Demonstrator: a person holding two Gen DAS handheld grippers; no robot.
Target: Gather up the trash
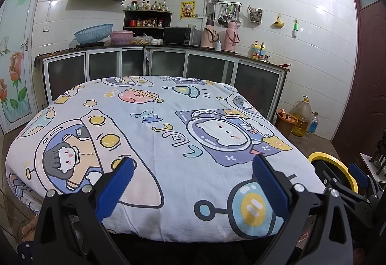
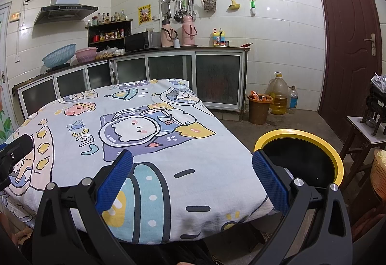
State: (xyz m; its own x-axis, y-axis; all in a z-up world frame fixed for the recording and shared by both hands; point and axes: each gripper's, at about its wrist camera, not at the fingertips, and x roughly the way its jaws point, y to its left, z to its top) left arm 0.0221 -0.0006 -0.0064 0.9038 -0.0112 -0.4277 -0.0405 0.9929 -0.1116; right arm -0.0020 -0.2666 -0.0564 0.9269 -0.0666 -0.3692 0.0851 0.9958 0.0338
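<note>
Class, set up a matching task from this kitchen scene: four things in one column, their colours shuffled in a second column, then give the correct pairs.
Things:
1. Rim of the bin beside the table
2. Basket on the counter
3. Door on the right
4. Bucket on the floor by the cabinets

Colours:
A. dark red-brown
B. yellow
C. brown
D. light blue

Pairs: 1-B, 2-D, 3-A, 4-C

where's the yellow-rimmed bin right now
In the right wrist view the bin stands on the floor beside the table's right edge, just beyond the right gripper, near a small side table.
</note>
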